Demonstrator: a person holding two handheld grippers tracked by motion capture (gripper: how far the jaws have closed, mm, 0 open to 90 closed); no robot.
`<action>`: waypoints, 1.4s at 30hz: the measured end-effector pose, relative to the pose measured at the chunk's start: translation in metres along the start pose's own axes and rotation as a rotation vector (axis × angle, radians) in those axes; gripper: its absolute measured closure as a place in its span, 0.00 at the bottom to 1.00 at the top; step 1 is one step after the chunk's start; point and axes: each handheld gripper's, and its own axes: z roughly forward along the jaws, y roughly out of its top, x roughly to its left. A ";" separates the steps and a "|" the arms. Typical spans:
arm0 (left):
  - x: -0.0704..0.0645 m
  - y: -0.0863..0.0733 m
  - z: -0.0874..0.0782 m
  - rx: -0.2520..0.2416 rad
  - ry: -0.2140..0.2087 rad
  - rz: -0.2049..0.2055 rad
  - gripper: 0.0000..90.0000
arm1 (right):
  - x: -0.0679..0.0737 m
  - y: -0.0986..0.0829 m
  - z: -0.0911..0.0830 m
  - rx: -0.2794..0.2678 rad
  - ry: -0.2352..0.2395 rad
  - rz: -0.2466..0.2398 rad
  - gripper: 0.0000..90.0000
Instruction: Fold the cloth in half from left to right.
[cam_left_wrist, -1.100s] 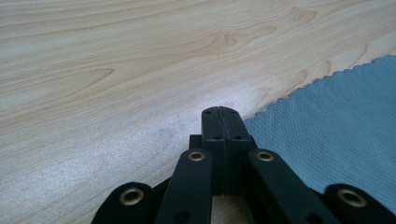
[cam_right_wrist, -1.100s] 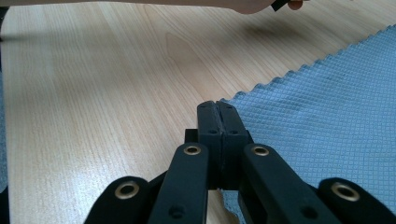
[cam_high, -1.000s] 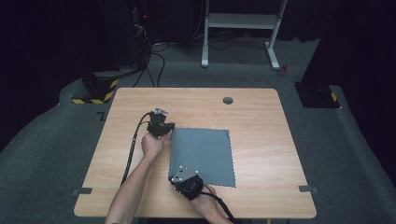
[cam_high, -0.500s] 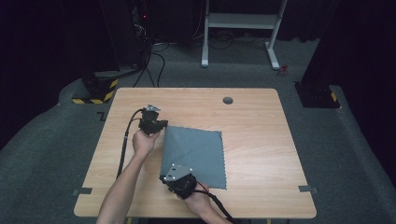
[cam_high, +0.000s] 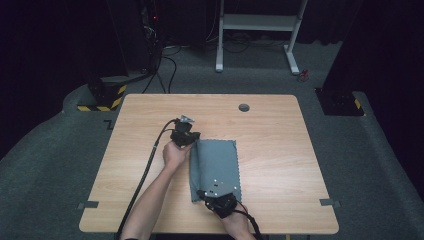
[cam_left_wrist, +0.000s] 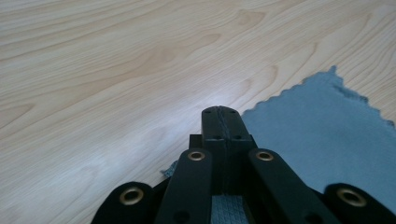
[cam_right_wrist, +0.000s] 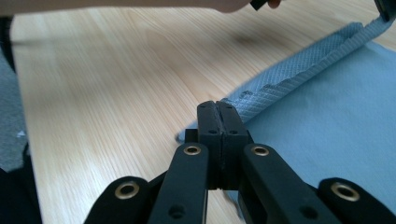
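Now, starting at the left of the high view, a cable (cam_high: 145, 175) trails from the near edge of the wooden surface (cam_high: 280, 130) up along the person's forearm to the left gripper (cam_high: 186, 136). That gripper sits at the far left corner of the grey cloth (cam_high: 215, 165). Its own view shows its fingers pressed together with cloth between them, a strip of the patterned weave visible low between the black arms, and the scalloped edge of the cloth running off to the right on the wood.

The cloth lies a little left of the middle of the surface, as a narrow upright strip, its left side lifted and doubled over toward the right.

At the cloth's near left corner is the right gripper (cam_high: 220, 201), close to the near edge. In its view the fingers are clamped on the corner, and the raised fold runs away toward the left gripper at the top right.
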 end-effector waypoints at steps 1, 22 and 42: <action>-0.002 0.001 0.002 0.001 0.001 0.004 1.00 | -0.001 -0.003 -0.002 -0.003 -0.010 0.001 1.00; -0.038 0.021 0.030 0.001 -0.049 0.055 1.00 | -0.025 -0.037 -0.034 -0.002 -0.080 0.117 1.00; -0.073 0.035 0.058 0.033 -0.063 0.128 1.00 | -0.036 -0.062 -0.055 -0.008 -0.137 0.185 1.00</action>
